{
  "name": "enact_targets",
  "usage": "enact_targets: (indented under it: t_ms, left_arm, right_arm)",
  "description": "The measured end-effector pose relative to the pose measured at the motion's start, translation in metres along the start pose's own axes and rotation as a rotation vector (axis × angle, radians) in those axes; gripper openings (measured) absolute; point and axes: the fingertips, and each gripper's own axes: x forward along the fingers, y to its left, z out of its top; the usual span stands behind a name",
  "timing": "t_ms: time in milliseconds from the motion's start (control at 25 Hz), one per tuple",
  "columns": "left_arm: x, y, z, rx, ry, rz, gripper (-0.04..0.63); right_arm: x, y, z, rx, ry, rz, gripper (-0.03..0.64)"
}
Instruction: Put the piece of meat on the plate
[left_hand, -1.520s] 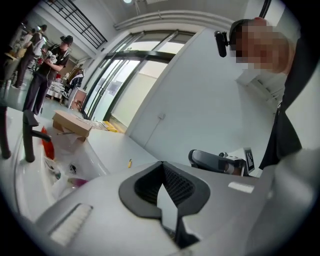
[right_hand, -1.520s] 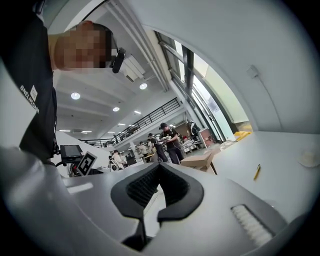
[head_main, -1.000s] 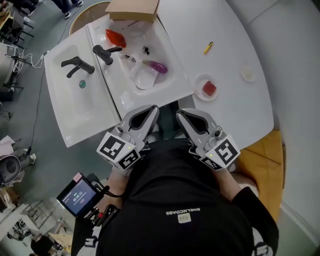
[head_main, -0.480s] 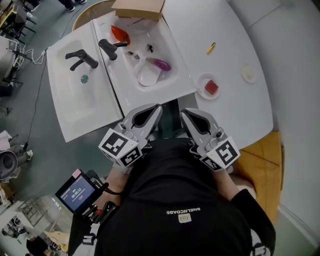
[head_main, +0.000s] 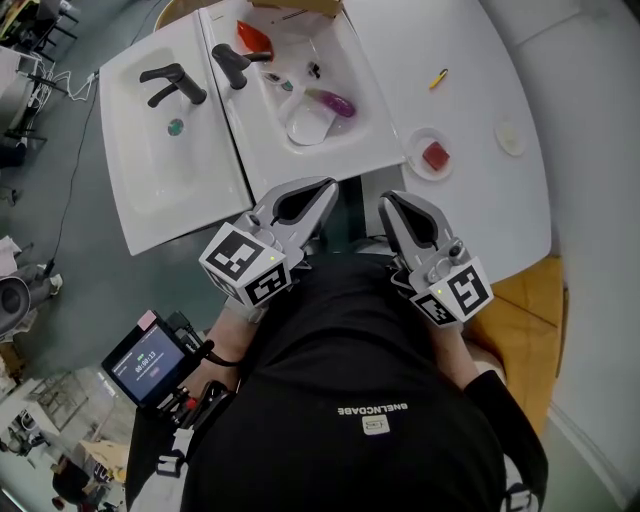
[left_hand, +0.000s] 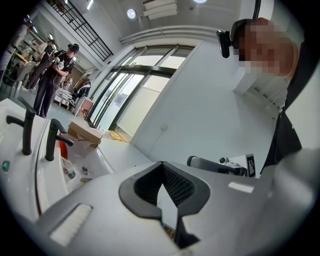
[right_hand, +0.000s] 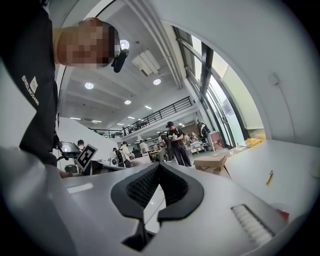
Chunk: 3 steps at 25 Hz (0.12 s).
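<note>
- The piece of meat, a small red squarish block with a dull surface, is being carried by a shallow, round white plate.
- The plate is being seen on the smooth white worktop, just beside the near right corner of the right basin and near the worktop's near edge.
- The jaws of the left gripper are being pressed together, clenched on nothing; in the left gripper view their black ribbed pads are meeting at the tip.
- The jaws of the right gripper are likewise being shown clenched and empty, with the ribbed pads touching at the tip in the right gripper view.
- Both grippers, cased in smooth grey plastic, are being held side by side off the worktop's near edge, well apart from the plate.
- Two glossy white rectangular basins are being seen at the worktop's left side, each with a matt black lever tap.
- A glossy purple aubergine, a white dish and an orange-red thing are being held in the right basin.
- A slim yellow thing and a pale round disc are being shown towards the worktop's right edge.
- A flat brown cardboard box is being seen at the far edge.
</note>
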Motion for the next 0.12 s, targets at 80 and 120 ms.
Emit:
enact_targets:
  t_ms: [80, 120]
  left_arm:
    - [-0.0010, 0.0020, -0.0007, -0.004, 0.000, -0.001, 0.020]
    - [-0.0015, 0.0029, -0.0009, -0.006, 0.000, -0.001, 0.020]
  right_arm:
    - [0.0008, 0.0000, -0.0013, 0.003, 0.000, -0.004, 0.005]
    - [0.0014, 0.0000, -0.0017, 0.005, 0.000, -0.005, 0.005]
